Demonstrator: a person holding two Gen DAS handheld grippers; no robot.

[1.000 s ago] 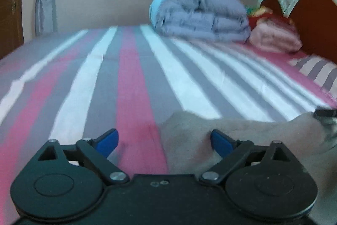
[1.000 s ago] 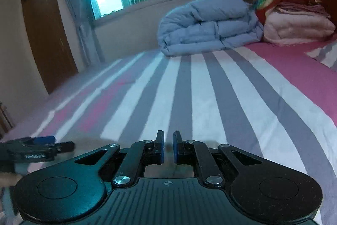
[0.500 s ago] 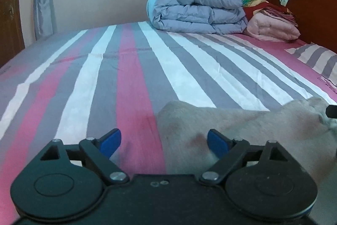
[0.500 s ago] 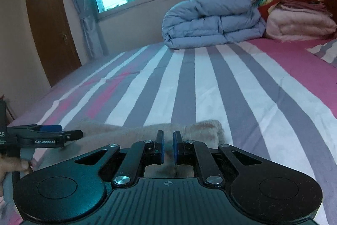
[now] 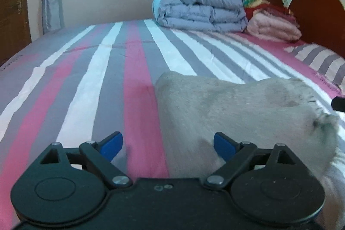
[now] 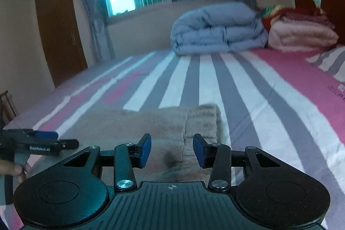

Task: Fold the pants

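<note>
The beige fleece pants (image 5: 232,109) lie folded on the striped bed, also seen in the right wrist view (image 6: 151,124). My left gripper (image 5: 168,143) is open, its right pad over the pants' near left edge, holding nothing. My right gripper (image 6: 171,151) is open just above the pants' ribbed cuff end (image 6: 203,120), empty. The left gripper also shows at the left edge of the right wrist view (image 6: 43,143), held by a hand.
A striped bedsheet (image 5: 103,87) covers the bed. A folded grey-blue duvet (image 5: 200,9) and pink blankets (image 5: 273,28) lie at the far end by the wooden headboard (image 5: 317,14). A striped pillow (image 5: 323,59) is on the right. A door (image 6: 58,36) stands to the left.
My right gripper has opened from shut and let the pants go; they now lie on the bed. My left gripper stayed open and shifted slightly.
</note>
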